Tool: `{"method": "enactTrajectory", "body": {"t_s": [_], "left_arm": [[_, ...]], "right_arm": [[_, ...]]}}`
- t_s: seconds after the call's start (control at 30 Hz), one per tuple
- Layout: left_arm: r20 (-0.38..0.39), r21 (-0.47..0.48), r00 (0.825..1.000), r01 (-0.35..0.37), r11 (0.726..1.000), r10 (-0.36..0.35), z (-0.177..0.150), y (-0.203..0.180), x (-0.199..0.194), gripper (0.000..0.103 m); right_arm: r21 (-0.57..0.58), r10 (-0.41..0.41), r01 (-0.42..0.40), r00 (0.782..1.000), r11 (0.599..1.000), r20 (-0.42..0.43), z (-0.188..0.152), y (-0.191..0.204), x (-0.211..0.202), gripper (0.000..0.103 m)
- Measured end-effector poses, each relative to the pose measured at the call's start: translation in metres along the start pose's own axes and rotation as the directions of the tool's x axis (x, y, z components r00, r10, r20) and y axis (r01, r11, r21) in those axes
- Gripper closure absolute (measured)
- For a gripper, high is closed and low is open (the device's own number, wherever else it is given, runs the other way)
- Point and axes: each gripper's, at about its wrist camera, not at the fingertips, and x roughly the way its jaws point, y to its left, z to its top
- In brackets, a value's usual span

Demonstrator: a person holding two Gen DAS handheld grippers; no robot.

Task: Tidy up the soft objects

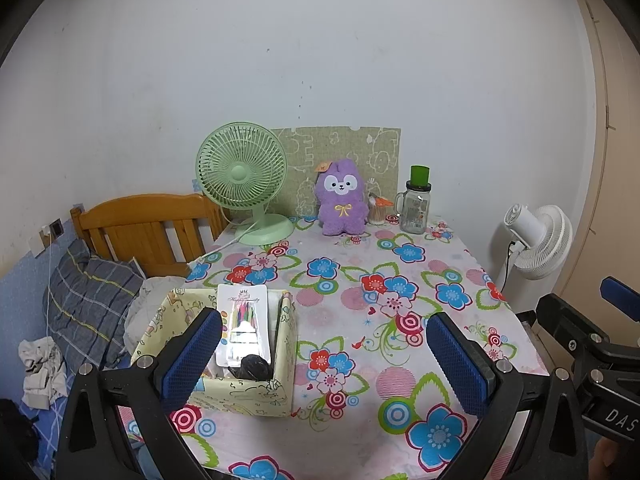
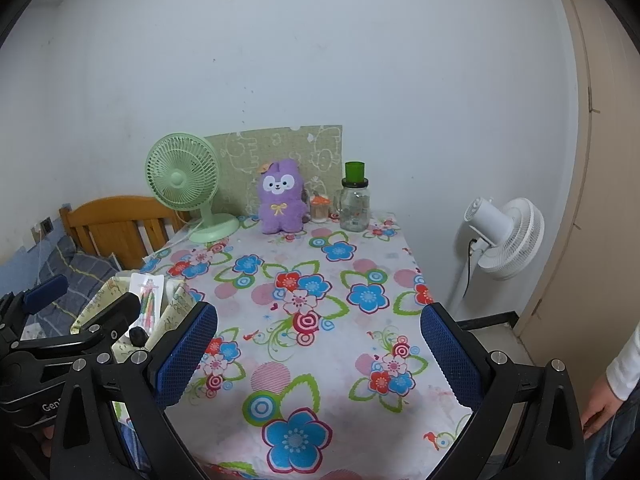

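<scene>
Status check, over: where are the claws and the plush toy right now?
Left claw open, empty. Right claw open, empty. Purple plush toy upright at the far table edge, between green fan and glass jar. Nothing blocking the approach.

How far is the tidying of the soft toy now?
Nothing looks done yet. The purple plush toy sits at the table's far edge, untouched. Left gripper and right gripper are open and empty. Left: grasp it; perhaps put it in the yellow fabric box.

Tablecloth (image 2: 320, 320) middle free; fan (image 2: 182, 182) left.

"DAS" on right claw (image 1: 612, 418); "Gen" on left claw (image 2: 50, 406).
</scene>
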Motion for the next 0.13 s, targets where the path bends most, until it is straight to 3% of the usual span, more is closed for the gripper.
{"method": "enactTrajectory", "body": {"t_s": [0.13], "left_arm": [[0.002,0.0,1.0,0.0,1.0,0.0,-0.0001,0.0,0.0003,0.0]], "right_arm": [[0.005,0.002,-0.002,1.0,1.0,-0.004,0.0001,-0.0001,0.0007,0.0]]}}
